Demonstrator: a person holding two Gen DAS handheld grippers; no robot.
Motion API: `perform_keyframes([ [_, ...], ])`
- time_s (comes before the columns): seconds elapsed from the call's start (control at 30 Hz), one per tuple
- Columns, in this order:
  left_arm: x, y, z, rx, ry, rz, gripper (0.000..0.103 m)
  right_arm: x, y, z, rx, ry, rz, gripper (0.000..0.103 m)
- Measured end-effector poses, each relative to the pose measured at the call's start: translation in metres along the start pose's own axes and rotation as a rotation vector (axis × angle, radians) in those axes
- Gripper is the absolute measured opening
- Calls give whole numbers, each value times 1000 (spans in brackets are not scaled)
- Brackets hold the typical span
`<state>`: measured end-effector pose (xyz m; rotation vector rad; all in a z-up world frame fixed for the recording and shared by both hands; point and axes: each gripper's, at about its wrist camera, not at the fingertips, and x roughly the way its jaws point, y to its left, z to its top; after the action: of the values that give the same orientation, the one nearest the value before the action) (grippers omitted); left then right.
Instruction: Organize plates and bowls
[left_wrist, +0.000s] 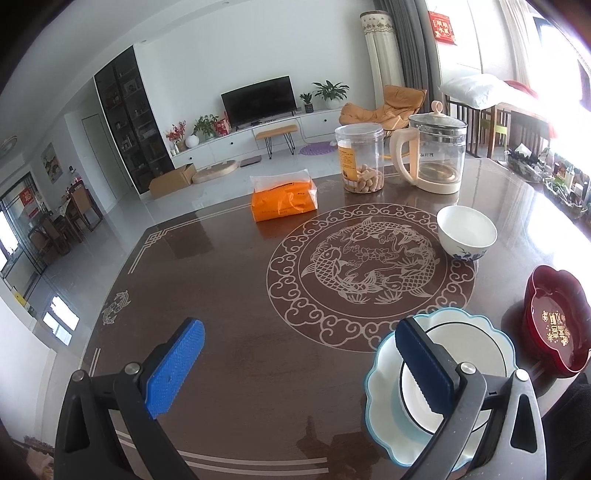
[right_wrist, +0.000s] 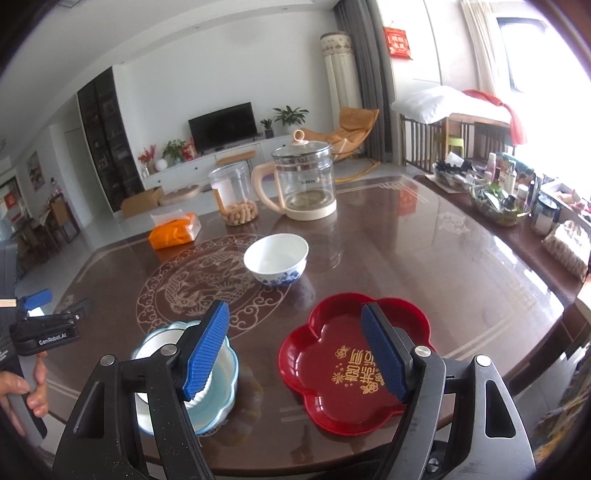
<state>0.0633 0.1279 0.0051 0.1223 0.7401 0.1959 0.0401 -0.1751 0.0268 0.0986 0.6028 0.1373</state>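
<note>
A white bowl with blue flowers (left_wrist: 466, 231) (right_wrist: 276, 261) stands on the dark table. A red flower-shaped plate (left_wrist: 557, 321) (right_wrist: 351, 360) lies near the front edge. A light-blue scalloped plate (left_wrist: 384, 369) (right_wrist: 225, 384) holds a white dish (left_wrist: 469, 347). My left gripper (left_wrist: 299, 365) is open and empty; its right finger hangs over the blue plate. It also shows in the right wrist view (right_wrist: 40, 314). My right gripper (right_wrist: 295, 350) is open and empty, between the blue plate and the red plate.
A glass kettle (left_wrist: 432, 151) (right_wrist: 303, 177), a clear jar of peanuts (left_wrist: 360, 158) (right_wrist: 234, 199) and an orange tissue pack (left_wrist: 282, 199) (right_wrist: 175, 230) stand at the far side of the table (left_wrist: 221, 332). Bottles and baskets (right_wrist: 498, 195) line the right edge.
</note>
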Motion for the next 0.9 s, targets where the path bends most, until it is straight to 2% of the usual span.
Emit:
perform_keyframes([
  [0.23,9,1,0,-14,21,-42,102,3,-7,-2,11,7,-6,77],
  [0.37,21,6,0,-53,91,-122,102,6,-7,-3,14,25,3,77],
  [0.43,29,12,-3,-89,120,-138,102,8,-6,-2,4,44,9,77],
  [0.6,58,29,-12,-191,237,-224,102,10,-3,-5,-64,59,-15,77],
  [0.7,70,38,-15,-242,291,-236,102,12,-4,-5,-76,60,-29,77],
  [0.8,74,45,-16,-274,287,-232,102,17,-9,-4,-54,71,-31,77],
  [0.9,80,53,-18,-344,282,-359,102,25,-12,-3,-29,96,-18,77],
])
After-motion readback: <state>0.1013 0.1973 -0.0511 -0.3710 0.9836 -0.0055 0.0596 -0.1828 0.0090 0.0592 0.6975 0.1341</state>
